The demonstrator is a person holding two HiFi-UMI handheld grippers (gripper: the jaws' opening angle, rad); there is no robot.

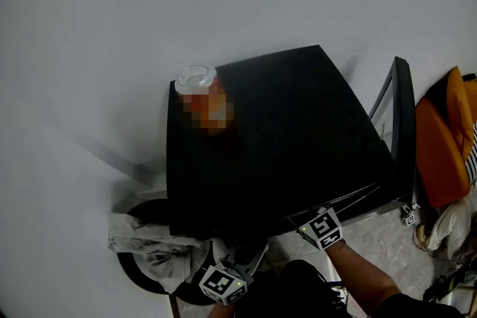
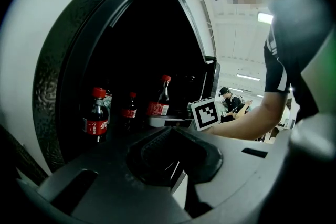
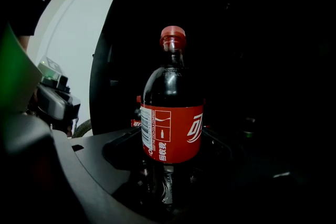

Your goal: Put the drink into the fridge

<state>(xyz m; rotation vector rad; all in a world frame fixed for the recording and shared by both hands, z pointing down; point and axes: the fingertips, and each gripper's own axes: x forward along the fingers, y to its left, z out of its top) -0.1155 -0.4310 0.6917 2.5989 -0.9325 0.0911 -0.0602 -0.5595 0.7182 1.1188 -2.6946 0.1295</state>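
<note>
A cola bottle (image 3: 172, 128) with a red cap and red label stands upright between the jaws of my right gripper (image 3: 168, 168), which is shut on its lower body. Behind it lies the dark inside of the black fridge (image 1: 283, 123). In the head view only the right gripper's marker cube (image 1: 322, 227) shows, at the fridge's front edge. My left gripper (image 2: 170, 150) is shut and holds nothing; it hangs low at the front left (image 1: 222, 283), facing the open fridge. Three cola bottles (image 2: 97, 115) stand inside on the shelf.
The fridge door (image 1: 402, 130) stands open at the right. A lidded cup (image 1: 195, 78) sits on the fridge top. A grey cloth (image 1: 149, 242) drapes over a dark bin at the left. An orange bag (image 1: 443, 138) lies right of the door.
</note>
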